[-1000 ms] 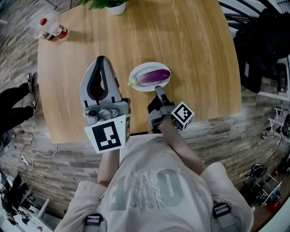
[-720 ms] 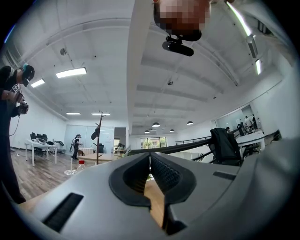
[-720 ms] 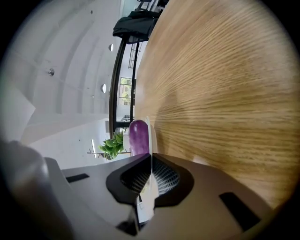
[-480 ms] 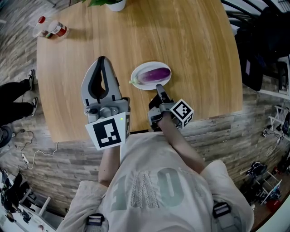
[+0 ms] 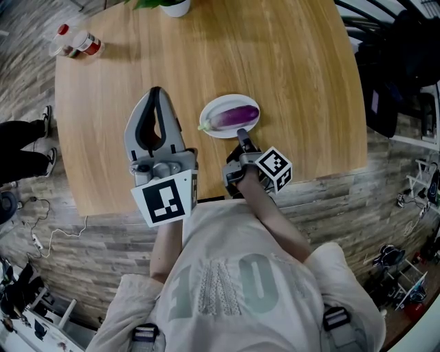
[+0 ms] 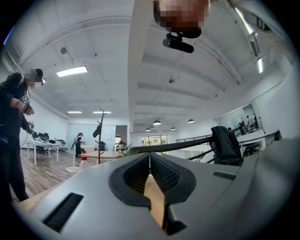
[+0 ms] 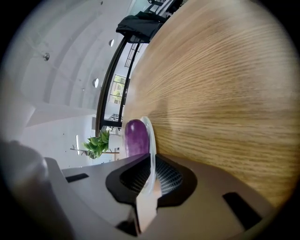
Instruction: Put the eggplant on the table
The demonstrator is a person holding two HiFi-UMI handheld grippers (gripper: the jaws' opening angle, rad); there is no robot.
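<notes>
A purple eggplant (image 5: pixel 235 115) lies on a small white plate (image 5: pixel 211 128) on the round wooden table (image 5: pixel 289 75). My right gripper (image 5: pixel 240 135) reaches the plate's near edge and is shut on its rim. In the right gripper view the rim (image 7: pixel 151 133) runs between the fingertips of my right gripper (image 7: pixel 151 158), with the eggplant (image 7: pixel 136 138) just beyond. My left gripper (image 5: pixel 154 90) hovers left of the plate, shut and holding nothing. In the left gripper view my left gripper (image 6: pixel 150 155) points level across the room.
A red-capped bottle (image 5: pixel 75 45) lies at the table's far left, and a white plant pot (image 5: pixel 176 9) stands at its far edge. A dark jacket (image 5: pixel 399 62) hangs to the right of the table. A person's legs (image 5: pixel 20 155) are at the left.
My right gripper has tipped a little, its marker cube drawing closer to the plate. The plate, eggplant and left gripper stay where they were.
</notes>
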